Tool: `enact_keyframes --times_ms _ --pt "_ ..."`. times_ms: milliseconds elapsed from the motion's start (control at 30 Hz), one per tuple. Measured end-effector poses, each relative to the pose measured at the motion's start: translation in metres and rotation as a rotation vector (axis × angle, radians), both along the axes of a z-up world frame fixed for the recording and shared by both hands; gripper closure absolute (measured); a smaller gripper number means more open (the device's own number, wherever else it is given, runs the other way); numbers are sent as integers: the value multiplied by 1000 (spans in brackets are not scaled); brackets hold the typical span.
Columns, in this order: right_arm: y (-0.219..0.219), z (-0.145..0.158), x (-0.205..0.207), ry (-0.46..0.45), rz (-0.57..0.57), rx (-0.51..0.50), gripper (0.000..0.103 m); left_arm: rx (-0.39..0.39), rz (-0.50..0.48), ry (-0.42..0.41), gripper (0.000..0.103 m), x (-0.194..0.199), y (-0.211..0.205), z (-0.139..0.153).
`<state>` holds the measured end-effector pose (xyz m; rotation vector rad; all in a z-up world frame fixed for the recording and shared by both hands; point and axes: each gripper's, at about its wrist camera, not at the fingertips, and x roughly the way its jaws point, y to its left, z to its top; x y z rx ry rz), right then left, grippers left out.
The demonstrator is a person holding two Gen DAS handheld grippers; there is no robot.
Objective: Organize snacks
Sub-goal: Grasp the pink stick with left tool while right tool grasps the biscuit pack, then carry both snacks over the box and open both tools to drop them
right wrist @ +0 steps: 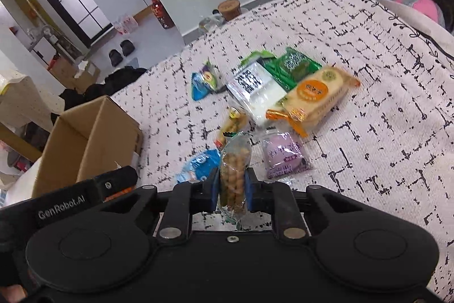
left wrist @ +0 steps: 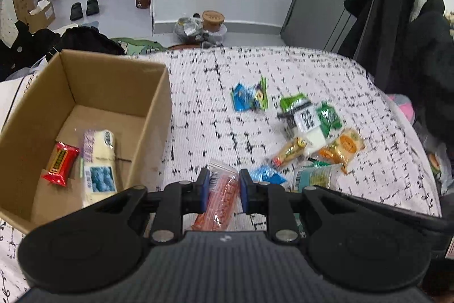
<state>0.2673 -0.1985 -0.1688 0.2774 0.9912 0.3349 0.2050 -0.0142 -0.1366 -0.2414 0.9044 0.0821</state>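
My left gripper is shut on a long orange-red snack pack, held just right of the open cardboard box. The box holds a red bar and a pale cream pack. My right gripper is shut on a clear bag of round peanut-like snacks, held above the patterned cloth. Loose snacks lie in a heap on the cloth: an orange cracker pack, a white pack, a green pack, a purple pack, a blue pack.
The box also shows at the left of the right wrist view, with the left gripper's body beside it. A blue-green snack pair lies mid-cloth. A dark coat hangs at the far right edge. Bags and shoes sit on the floor beyond.
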Motion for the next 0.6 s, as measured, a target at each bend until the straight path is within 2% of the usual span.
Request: enact_keyframes --times_ms 333,600 --pt "15 31 1 -61 25 48 85 -15 39 -77 82 -4 20 32" --pt "34 50 -3 -108 51 65 85 -21 91 -107 82 -10 47 43"
